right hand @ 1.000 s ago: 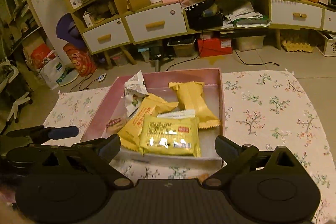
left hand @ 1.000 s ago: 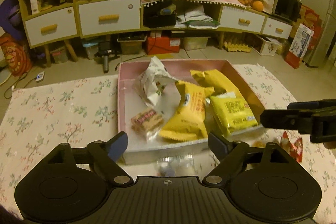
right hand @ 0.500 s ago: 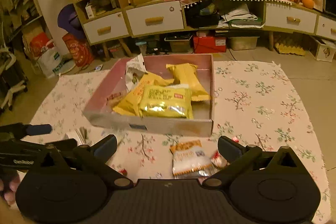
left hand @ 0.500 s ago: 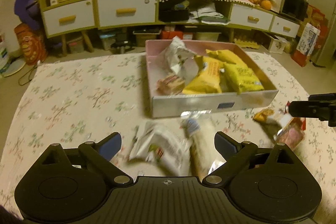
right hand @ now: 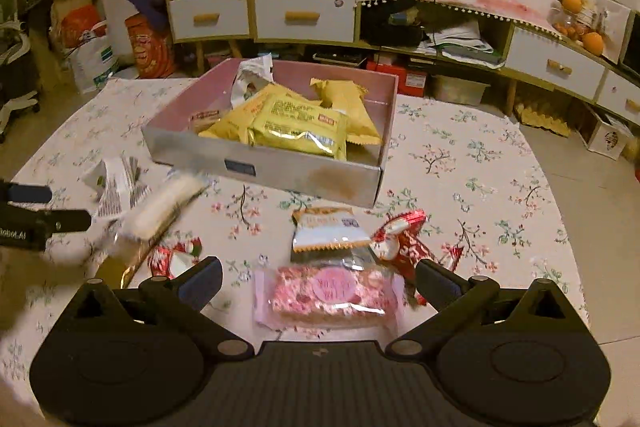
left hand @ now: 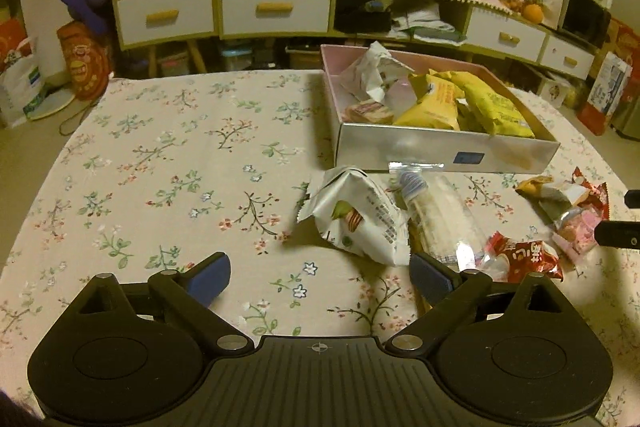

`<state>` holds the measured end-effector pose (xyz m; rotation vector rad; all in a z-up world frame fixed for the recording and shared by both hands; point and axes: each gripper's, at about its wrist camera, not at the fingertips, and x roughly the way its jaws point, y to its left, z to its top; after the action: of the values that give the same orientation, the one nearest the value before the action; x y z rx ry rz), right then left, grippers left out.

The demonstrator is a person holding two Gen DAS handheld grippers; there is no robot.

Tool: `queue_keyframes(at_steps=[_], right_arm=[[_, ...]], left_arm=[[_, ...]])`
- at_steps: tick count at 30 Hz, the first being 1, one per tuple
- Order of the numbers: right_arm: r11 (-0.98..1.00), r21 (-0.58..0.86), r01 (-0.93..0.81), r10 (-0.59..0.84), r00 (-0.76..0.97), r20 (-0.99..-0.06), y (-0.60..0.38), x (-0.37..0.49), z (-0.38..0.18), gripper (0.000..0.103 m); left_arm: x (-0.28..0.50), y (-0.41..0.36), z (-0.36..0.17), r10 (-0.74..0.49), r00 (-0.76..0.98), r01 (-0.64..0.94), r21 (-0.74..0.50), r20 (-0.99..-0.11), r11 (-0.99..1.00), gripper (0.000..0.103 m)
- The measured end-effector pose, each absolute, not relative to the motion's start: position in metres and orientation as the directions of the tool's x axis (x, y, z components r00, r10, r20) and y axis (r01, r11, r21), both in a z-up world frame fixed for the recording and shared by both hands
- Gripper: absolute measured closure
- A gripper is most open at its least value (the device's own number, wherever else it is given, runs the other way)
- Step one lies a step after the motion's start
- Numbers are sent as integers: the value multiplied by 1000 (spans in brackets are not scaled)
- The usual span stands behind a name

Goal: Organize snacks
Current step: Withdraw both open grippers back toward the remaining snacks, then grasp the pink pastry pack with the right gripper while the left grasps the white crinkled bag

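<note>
Both grippers sit low over the flowered tablecloth with nothing in them: my left gripper has its blue-padded fingers spread wide, and so does my right gripper. Just ahead of my left one I see a crumpled white packet, and touching its right side a clear sleeve of pale crackers; a red wrapper lies by the right fingertip. Between my right gripper's fingers lies a pink snack bar, flat on the cloth, with an orange-and-white packet just beyond it and a red candy wrapper beside that. Farther back stands the box, pink inside and silvery on its front wall, holding several yellow packets, a white bag and a small brown bar. Off my right camera's left edge I can see the other gripper's dark fingers.
</note>
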<state>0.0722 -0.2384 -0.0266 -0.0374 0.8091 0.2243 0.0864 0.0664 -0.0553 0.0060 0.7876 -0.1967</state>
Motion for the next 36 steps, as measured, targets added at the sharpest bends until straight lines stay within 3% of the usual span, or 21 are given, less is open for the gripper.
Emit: queue_keyframes(at_steps=[9, 27, 36], right_arm=[[967, 41, -253, 199, 641, -741, -245, 65, -43, 26], [963, 58, -263, 210, 600, -772, -240, 83, -70, 27], [969, 63, -240, 205, 629, -750, -244, 91, -72, 32]], left_arm=[[89, 67, -74, -263, 668, 291, -81, -697, 953, 6], [118, 64, -84, -312, 679, 309, -126, -665, 943, 8], [130, 62, -85, -330, 689, 308, -151, -646, 939, 8]])
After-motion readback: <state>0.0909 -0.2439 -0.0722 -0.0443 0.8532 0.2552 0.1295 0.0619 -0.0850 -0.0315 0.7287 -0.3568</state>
